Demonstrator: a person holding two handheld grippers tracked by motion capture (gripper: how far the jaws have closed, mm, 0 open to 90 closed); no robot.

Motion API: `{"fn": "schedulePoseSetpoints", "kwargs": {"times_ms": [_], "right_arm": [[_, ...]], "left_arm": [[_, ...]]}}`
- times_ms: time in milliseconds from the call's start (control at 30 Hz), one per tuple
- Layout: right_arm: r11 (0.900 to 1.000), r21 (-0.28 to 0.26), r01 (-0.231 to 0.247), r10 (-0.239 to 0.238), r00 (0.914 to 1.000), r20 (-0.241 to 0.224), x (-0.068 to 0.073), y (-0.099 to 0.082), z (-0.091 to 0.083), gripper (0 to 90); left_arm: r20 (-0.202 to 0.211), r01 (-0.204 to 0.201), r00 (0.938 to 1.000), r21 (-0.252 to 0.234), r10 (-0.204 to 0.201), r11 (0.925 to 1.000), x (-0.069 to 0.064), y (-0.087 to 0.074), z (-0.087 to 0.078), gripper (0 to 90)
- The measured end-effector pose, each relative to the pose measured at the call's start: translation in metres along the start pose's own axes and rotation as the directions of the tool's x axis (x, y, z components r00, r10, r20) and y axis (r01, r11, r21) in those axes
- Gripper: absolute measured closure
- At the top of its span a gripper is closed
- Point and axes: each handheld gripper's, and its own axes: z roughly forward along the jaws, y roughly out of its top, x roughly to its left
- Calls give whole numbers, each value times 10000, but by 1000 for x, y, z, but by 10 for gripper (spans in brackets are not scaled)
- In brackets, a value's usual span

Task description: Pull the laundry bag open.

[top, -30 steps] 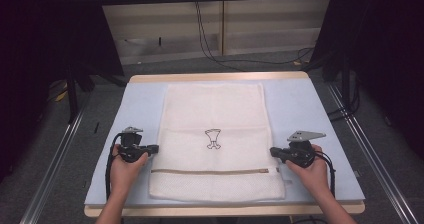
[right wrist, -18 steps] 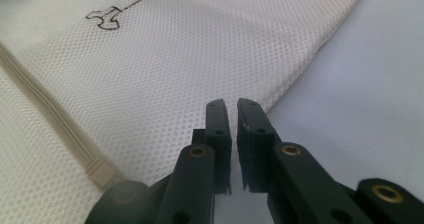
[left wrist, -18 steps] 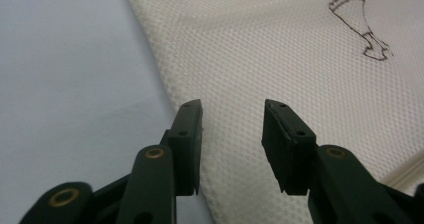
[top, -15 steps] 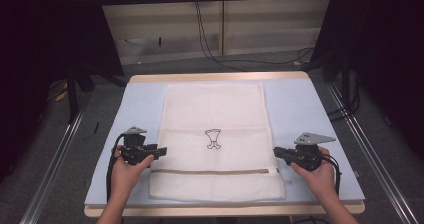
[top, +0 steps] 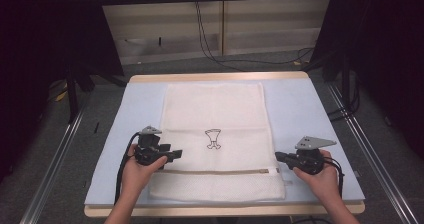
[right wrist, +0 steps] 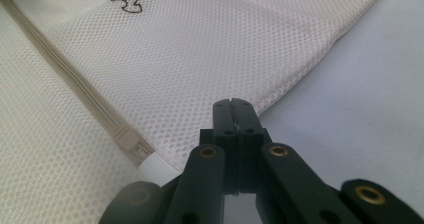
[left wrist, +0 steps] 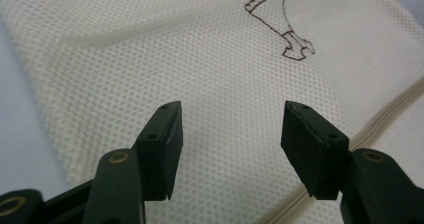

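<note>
The mesh laundry bag [top: 212, 144], laid flat on the counter [top: 130, 129], has just been released by the left gripper [top: 176, 154], its jaws opened and empty, while the right gripper [top: 278, 156] is kept shut at the bag's edge, so smoothing is judged finished.

We hold the left tool [top: 172, 154] over the mesh bag's [top: 215, 114] left edge and the right tool [top: 278, 156] at its right edge on the worktop [top: 320, 109].
</note>
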Motion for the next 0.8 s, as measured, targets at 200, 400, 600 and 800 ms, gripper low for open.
{"fn": "schedulePoseSetpoints", "kwargs": {"times_ms": [200,400,600,800], "right_arm": [[9999,-36,138,-138,9998,-120,0,-2,-2,900],[9996,-112,252,-255,9992,-292,3,-4,-3,900],[9992,-161,375,-380,9987,-351,5,-8,-5,900],[9993,-13,371,-371,9988,-315,9,-11,-8,900]], "left_arm": [[274,-372,9989,-348,381,9987,-11,6,6,404],[626,-527,9966,-169,537,9985,-24,13,14,403],[1200,-302,9924,191,277,9994,-40,20,24,499],[1720,-334,9846,130,307,9994,-55,25,33,539]]}}
